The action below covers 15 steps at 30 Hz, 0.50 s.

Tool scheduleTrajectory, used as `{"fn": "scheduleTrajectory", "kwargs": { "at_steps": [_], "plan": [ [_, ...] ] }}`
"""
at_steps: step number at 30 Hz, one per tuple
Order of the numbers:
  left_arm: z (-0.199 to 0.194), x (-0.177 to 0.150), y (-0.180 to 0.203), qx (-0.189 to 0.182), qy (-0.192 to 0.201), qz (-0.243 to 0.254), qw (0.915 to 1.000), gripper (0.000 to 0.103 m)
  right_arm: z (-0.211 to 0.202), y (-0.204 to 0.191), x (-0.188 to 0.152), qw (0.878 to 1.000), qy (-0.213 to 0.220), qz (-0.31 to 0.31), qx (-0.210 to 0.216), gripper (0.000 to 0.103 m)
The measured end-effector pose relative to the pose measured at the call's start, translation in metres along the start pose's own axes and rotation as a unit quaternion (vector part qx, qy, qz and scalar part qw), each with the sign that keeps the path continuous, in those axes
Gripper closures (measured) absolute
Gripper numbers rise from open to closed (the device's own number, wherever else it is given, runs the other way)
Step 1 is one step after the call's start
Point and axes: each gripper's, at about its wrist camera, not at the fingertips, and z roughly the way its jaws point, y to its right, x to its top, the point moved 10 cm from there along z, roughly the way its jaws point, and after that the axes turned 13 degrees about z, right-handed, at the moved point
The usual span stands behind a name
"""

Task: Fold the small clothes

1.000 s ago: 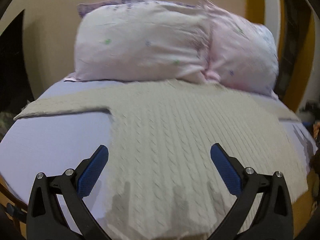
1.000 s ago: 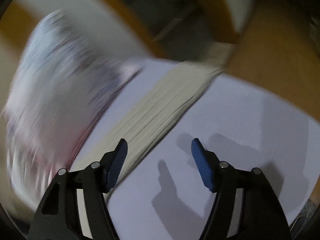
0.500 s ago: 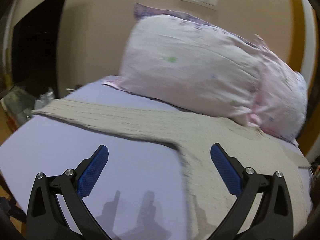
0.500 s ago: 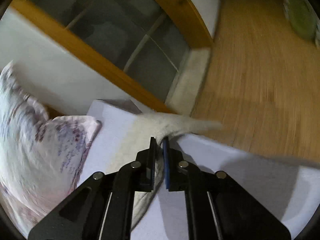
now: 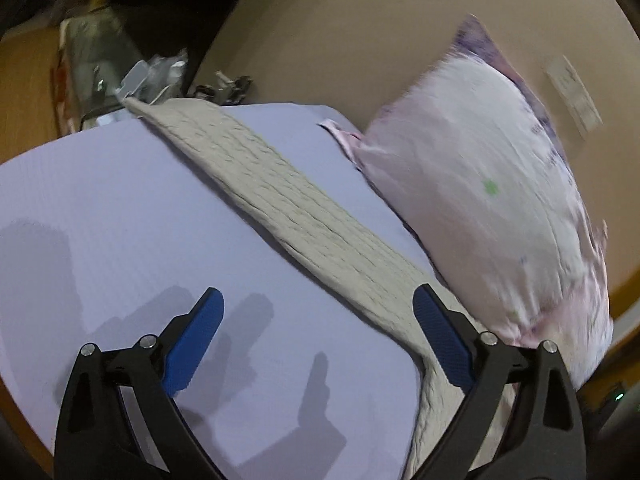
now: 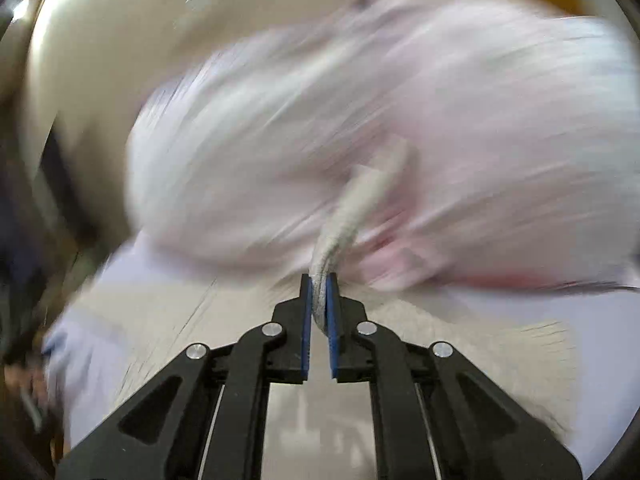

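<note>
Sleeve work suits us now: our right tongs point(image 6: 319, 312) are clamped on the cuff of the beige cable-knit sweater point(image 5: 304, 216) lying on the lilac-sheeted bed point(image 5: 120, 200); our left tongs point(image 5: 316, 332) gape, so we should carry the cuff flat across the body.

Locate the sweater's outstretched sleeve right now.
In the left wrist view, the sleeve lies flat on the lavender sheet, running diagonally between the open left gripper and the pink pillow.
</note>
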Motion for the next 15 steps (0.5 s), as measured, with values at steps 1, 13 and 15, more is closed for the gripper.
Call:
{"fn": "scheduleTrajectory", "kwargs": {
  "at_steps": [1,13,15],
  "plan": [
    [0.004,0.002,-0.001,0.003,-0.001,-0.006,1.0000,0.006,0.027,-0.024,-0.026,0.999,-0.046,-0.015,0.007,0.080],
    [0.056,0.048,-0.055,-0.013,-0.012,-0.150,0.9885,0.035,-0.013,-0.001,-0.024,0.995,-0.059,0.060,0.046,0.026],
    [0.064,0.058,-0.064,-0.007,-0.012,-0.159,0.9872,0.046,-0.025,0.020,-0.021,0.995,-0.051,0.078,0.037,0.026]
  ]
}}
